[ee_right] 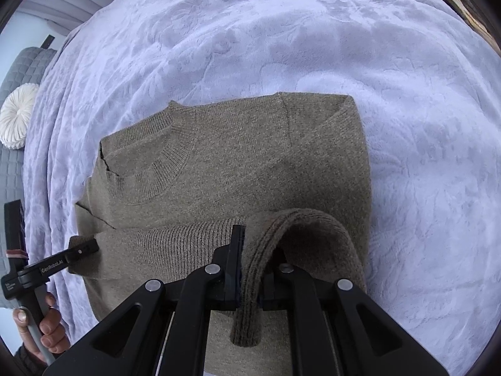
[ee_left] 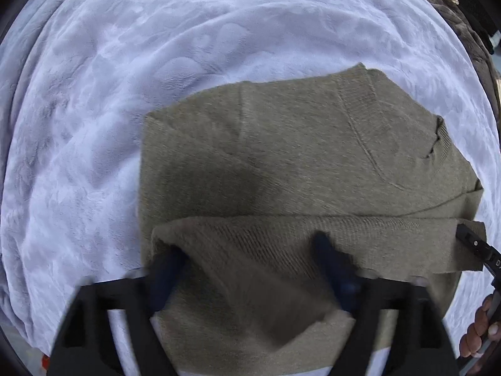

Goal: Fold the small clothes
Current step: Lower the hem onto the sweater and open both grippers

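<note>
Surface: a bed covered by a pale lavender plush blanket with an embossed floral pattern; creased, and draped over the far-left edge in the right wrist view

Task item: an olive-brown knitted sweater with a ribbed round collar lies flat near the middle of the blanket, sleeves folded in across the body. Collar faces left in the right wrist view. The ribbed hem band is doubled up over the body along the edge nearest me

My left gripper: jaws stand wide apart, dark blue pads either side of the hem band, not pressing on it. Motion blur on the fingers; the cloth between them lies loose

My right gripper: jaws nearly together, clamped on a raised loop of the ribbed hem, which arches up and to the right of the pads

Room, far left in the right wrist view: a grey quilted upholstered panel beside the bed, and a round cream pleated cushion against it. A brown patterned fabric shows at the upper right rim of the left wrist view; I cannot tell what it is
</note>
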